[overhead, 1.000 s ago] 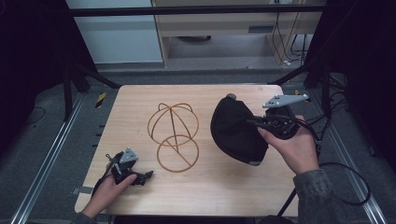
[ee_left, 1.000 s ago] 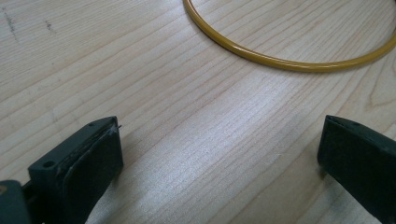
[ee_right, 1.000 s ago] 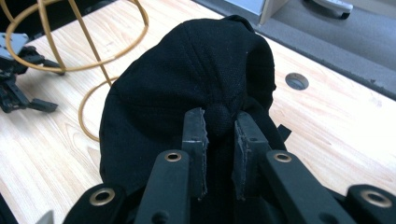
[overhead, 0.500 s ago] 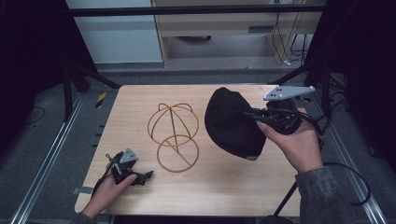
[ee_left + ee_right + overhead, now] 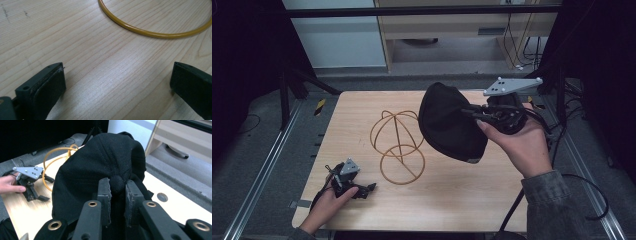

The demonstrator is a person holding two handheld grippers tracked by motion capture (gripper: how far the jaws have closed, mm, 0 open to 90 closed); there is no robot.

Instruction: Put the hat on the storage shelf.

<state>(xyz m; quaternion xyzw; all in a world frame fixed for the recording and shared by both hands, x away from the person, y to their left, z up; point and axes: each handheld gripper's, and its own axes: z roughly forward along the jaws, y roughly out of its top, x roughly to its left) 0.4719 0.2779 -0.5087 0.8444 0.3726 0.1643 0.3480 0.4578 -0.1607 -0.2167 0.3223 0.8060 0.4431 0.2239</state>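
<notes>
Right gripper (image 5: 117,195) is nearest: jaws clamped on the top button of the black cap (image 5: 100,165), cap lifted clear of the table (image 5: 452,200), crown bulging away ahead of the jaws, fabric hanging below them. Beyond the cap from this gripper, lower down, sits the wire hat stand (image 5: 398,145), upright, its dome beside the cap but not touching as far as I can tell.

Left gripper (image 5: 352,187): jaws wide apart, nothing between them, resting low on the wood, with the stand's base ring (image 5: 152,27) just ahead of its tips.

Step, by my guess: carrying the cap toward the stand. Next move calls for centring the cap opening over the dome, lowering, then releasing the button; left could steady the ring.
</notes>
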